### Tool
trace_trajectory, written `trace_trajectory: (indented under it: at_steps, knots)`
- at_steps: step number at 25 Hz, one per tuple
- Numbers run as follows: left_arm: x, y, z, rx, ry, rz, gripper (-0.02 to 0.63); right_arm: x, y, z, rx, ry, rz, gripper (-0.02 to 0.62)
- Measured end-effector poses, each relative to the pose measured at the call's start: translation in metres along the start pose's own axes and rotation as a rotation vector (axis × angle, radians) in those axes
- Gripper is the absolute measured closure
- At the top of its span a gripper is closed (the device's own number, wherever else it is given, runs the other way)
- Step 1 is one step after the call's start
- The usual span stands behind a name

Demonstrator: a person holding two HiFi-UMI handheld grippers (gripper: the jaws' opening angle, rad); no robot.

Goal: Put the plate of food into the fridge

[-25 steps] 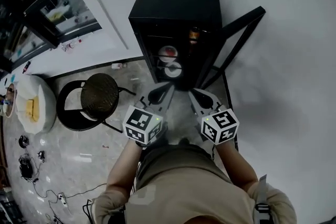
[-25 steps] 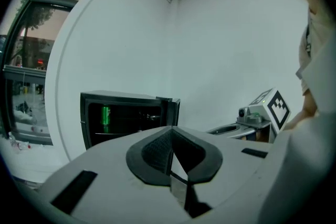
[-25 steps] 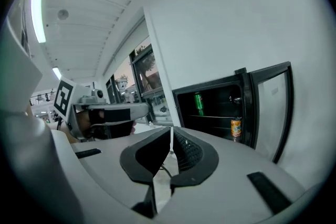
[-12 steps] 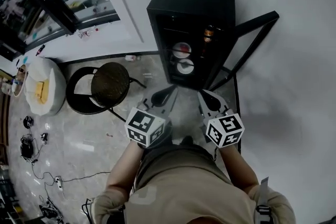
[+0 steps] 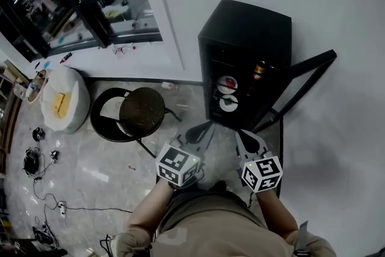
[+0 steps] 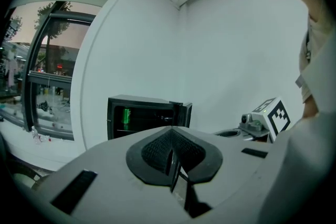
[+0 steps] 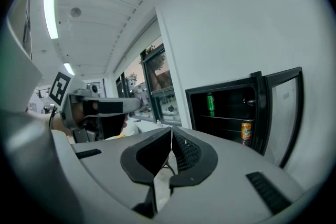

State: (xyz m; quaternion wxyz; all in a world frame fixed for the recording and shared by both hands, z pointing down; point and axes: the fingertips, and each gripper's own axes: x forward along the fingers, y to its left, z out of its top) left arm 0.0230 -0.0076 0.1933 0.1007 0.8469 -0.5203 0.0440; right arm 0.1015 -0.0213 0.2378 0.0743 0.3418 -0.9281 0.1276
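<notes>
Left gripper (image 6: 171, 132): jaws pressed together, nothing between them. Right gripper (image 7: 171, 131): the same. We see both aimed toward the open fridge (image 5: 252, 27). The plate of food (image 5: 227, 84) sits ahead, well apart from both tips, on a shelf inside, above a second white dish (image 5: 228, 103). The plate is round, so we find no long axis; its face is up.

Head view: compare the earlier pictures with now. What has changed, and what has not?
The view has shifted: the fridge, stool, left gripper and right gripper sit further right and lower, and more window shows. Nothing was gripped or released. Both grippers stay shut and empty; the fridge door stays open.
</notes>
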Motion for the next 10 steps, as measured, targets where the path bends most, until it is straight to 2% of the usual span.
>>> trace_trajectory:
  at_steps: [5, 10]
  knots:
    - [-0.010, 0.020, -0.009, -0.018, 0.007, 0.017, 0.595, 0.021, 0.013, -0.006, -0.025, 0.022, 0.010, 0.571]
    - [-0.032, 0.047, -0.002, -0.030, -0.009, 0.032, 0.595, 0.042, 0.038, 0.009, -0.061, 0.009, 0.026, 0.571]
